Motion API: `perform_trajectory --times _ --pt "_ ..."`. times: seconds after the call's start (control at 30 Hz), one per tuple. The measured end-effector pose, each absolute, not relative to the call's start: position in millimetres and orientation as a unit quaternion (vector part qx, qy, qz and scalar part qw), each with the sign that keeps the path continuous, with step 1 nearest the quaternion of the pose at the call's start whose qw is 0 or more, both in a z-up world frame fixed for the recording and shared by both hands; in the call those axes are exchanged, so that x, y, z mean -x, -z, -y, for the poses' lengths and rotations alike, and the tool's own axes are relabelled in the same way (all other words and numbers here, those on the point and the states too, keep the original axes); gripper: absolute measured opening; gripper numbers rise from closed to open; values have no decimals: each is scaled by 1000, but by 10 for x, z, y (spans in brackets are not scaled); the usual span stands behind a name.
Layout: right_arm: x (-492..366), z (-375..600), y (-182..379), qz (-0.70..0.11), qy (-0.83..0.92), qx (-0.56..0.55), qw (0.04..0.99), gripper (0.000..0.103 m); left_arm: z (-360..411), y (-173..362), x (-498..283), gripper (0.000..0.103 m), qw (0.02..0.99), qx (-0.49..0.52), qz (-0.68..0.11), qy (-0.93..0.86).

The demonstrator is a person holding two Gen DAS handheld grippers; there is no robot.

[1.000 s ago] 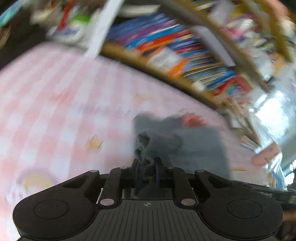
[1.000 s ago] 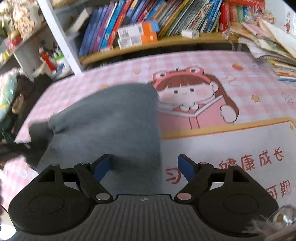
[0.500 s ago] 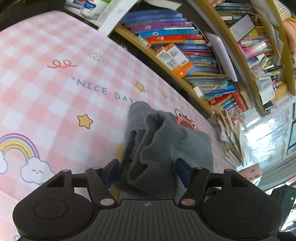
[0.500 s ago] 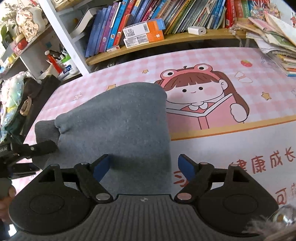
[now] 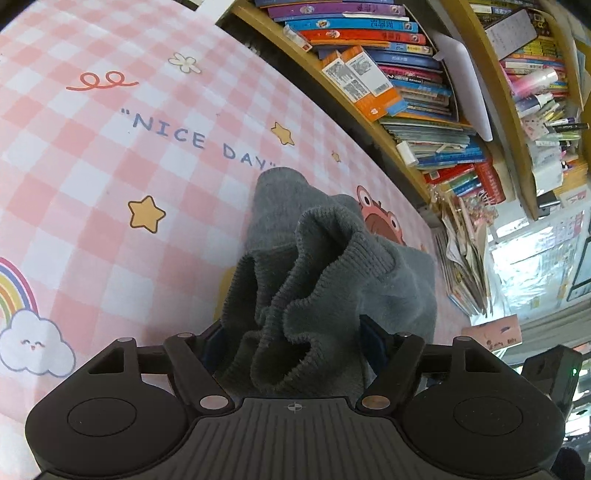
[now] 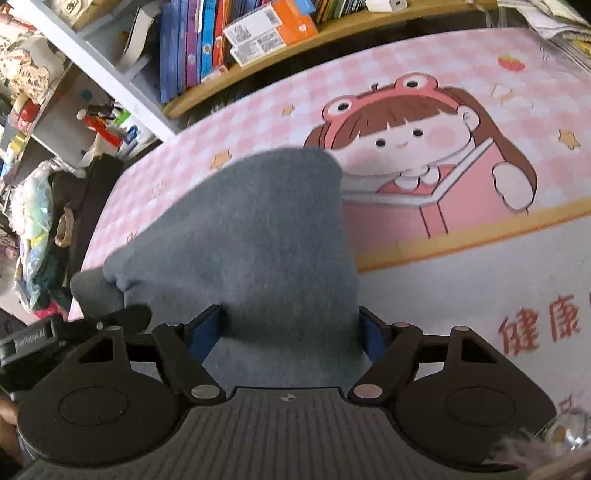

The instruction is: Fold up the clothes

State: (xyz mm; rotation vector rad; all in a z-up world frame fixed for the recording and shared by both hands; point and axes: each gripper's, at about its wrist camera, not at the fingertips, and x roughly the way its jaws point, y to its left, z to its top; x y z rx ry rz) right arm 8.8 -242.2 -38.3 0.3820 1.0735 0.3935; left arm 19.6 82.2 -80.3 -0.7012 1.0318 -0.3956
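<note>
sweater (image 5: 332,266) looks soft and floppy, so you should pinch its thick ribbed edge. your left gripper (image 5: 293,341) and right gripper (image 6: 291,328) are both spread wide around it.

Left wrist camera sat low behind its fingers, close over the bunched sweater (image 5: 314,280), facing the bookshelf (image 5: 413,92); right wrist camera looked down steeply along the same sweater (image 6: 251,236) toward that bookshelf (image 6: 258,33), both sharing the pink mat (image 5: 110,155).
</note>
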Motion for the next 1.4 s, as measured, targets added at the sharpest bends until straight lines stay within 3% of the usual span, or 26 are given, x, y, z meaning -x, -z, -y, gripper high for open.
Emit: perform_trajectory --times 0.17,0.3,0.37,0.47,0.57,0.7,0.87,1.1,1.4 --pt "4 2469 424 -501 -185 -196 822 66 -733 710 -139 66 805 303 -474 191" --pt "62 2460 352 -482 -188 -188 835 42 -654 603 -88 56 818 278 -464 196" --pt "133 2415 260 -460 -192 -162 851 36 -615 549 -63 54 824 265 -460 199" --pt "256 2304 142 -429 -199 -102 875 35 -555 469 -24 54 833 246 -452 204" --pt "240 2357 188 -438 -196 -112 870 35 -546 481 -30 54 830 244 -459 202" --pt "195 2448 271 -457 -191 -141 857 48 -645 632 -66 57 810 274 -481 191" --pt "163 2516 346 -472 -190 -171 844 53 -654 703 -98 60 805 282 -485 191" --pt "180 2520 302 -460 -200 -168 849 35 -595 647 -100 52 812 267 -479 201" --pt "151 2490 81 -412 -210 -119 879 31 -486 425 -209 50 827 247 -452 227"
